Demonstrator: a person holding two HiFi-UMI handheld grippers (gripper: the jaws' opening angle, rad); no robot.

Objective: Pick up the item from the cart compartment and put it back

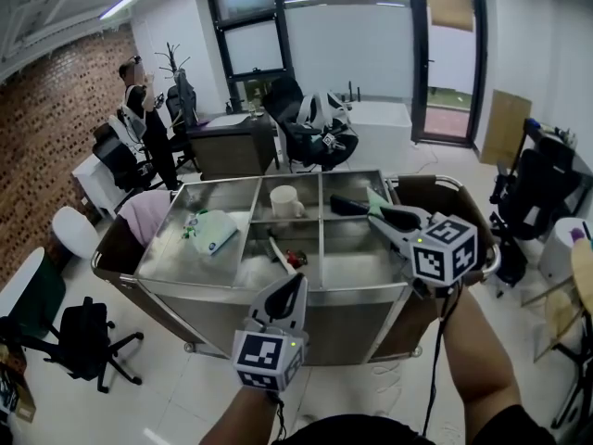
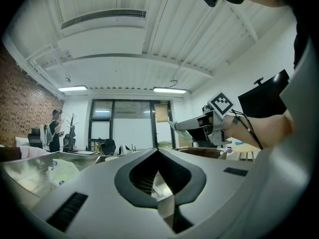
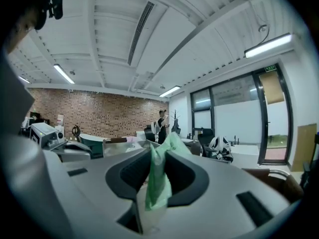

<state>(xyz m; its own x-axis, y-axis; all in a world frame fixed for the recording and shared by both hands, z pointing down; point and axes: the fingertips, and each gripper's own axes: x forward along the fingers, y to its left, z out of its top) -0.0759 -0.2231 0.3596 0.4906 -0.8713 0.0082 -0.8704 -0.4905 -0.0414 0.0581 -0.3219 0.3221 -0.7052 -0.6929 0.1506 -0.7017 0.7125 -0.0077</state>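
Note:
A steel cart with several compartments stands in front of me. My right gripper hovers over the back right compartment, shut on a thin light green packet that sticks up between its jaws. The right gripper view shows the same green packet pinched in the right gripper. My left gripper is held level at the cart's front edge, its jaws together with nothing in them; the left gripper looks the same in its own view. From there the right gripper shows at the right.
A white mug sits in the back middle compartment, and a black object in the back right. A green and white pouch lies in the left compartment, a small tool in the front middle. A person stands far left. A black chair is beside the cart.

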